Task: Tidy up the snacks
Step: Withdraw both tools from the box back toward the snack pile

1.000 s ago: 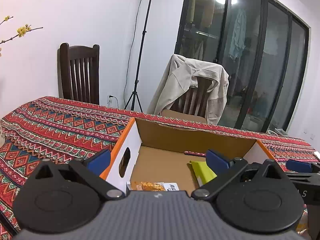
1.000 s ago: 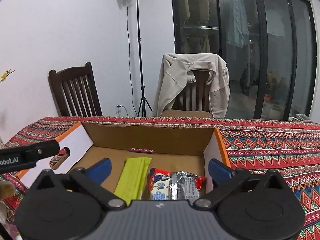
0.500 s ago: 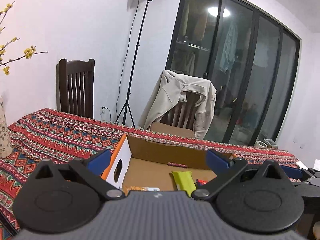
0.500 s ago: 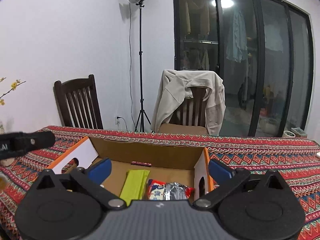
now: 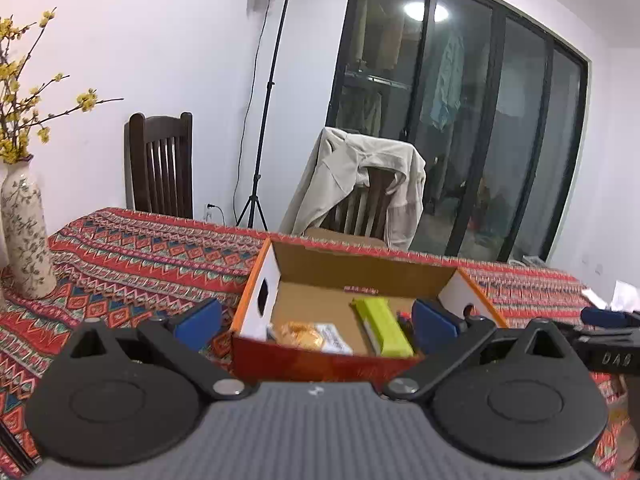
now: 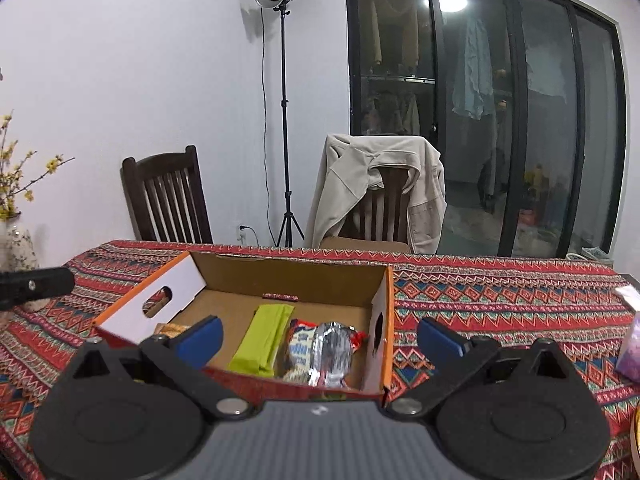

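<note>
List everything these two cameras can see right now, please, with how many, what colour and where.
cardboard box: one, orange outside, brown inside, open on the tablecloth
green packet: one, lime, box middle
silver-and-red packet: one, box right side
orange snack packet: one, box near left corner
tablecloth: one, red patterned, over the table
vase: one, cream, yellow blossom twigs, table's left end
purple packet: one, on the cloth at far right
chairs: two, dark wood, behind the table; right one under a beige jacket
light stand: one, black, by the wall
left tool: open, empty, before the box
right tool: open, empty, before the box
</note>
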